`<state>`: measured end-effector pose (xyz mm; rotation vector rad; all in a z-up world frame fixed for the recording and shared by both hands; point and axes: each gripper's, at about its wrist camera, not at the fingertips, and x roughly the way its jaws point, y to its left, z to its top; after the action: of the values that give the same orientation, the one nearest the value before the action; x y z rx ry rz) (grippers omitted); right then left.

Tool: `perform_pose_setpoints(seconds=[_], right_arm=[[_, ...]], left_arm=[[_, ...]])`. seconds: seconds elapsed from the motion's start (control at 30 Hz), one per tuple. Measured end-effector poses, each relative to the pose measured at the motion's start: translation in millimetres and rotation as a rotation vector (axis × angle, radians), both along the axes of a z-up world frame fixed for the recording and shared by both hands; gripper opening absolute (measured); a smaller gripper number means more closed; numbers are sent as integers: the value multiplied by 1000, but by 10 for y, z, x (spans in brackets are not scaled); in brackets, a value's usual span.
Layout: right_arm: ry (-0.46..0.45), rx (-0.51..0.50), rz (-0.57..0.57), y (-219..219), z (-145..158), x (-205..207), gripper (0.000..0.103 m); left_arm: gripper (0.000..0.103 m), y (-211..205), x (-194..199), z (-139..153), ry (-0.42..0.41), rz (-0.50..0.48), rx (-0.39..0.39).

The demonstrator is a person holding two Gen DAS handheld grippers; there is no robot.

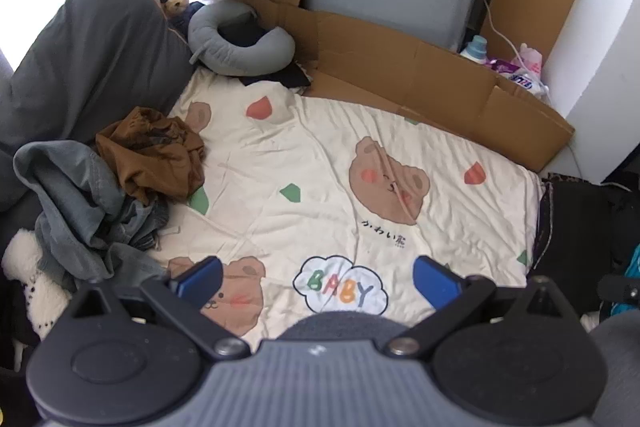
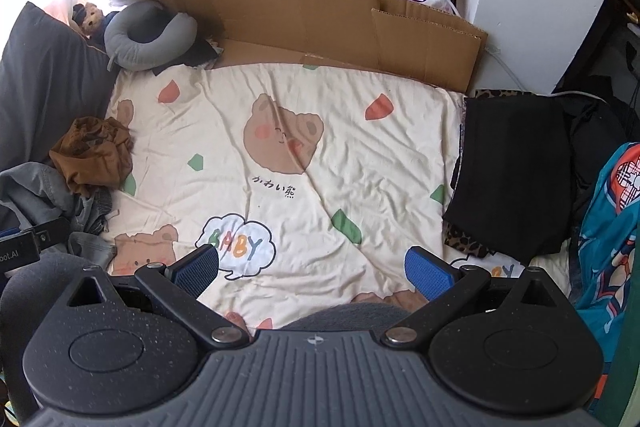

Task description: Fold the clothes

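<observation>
- Two claws show, one per view: the left claw [image 1: 316, 279] and the right claw [image 2: 312, 267], both released with blue pads spread wide and nothing between them.
- Both hover over one cream bear-print blanket [image 1: 320, 163] spread on the bed, above its "BABY" cloud print [image 1: 342, 287].
- Unfolded clothes: one crumpled brown garment [image 1: 154, 153] and one bunched grey-blue garment [image 1: 76, 195], touching each other at the blanket's left edge; they lie well left of and ahead of the left claw, apart from it.
- In the right wrist view, one flat black garment [image 2: 516, 171] lies on a leopard-print piece [image 2: 466, 241] at the blanket's right edge, ahead and right of the right claw, apart from it.
- One grey neck pillow [image 1: 240, 43], one dark pillow [image 1: 92, 47] and one cardboard sheet [image 1: 420, 79] border the far side.
</observation>
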<state>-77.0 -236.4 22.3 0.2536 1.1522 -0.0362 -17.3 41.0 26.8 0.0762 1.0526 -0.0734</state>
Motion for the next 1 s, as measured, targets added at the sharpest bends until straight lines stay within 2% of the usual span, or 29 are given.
perform_pose_setpoints(seconds=[0.27,0.7,1.0], right_arm=[[-2,31,14,32,-39,2,102],[-20,-70,77,198,-9,32,102],[-8,-42,92,183,-46,90,102]], left_arm=[[101,-59,18,-19,10,-30,-3],[101,-82,1,-18,2,-66,-9],[101,-73,17,-32,-1,-58,-10]])
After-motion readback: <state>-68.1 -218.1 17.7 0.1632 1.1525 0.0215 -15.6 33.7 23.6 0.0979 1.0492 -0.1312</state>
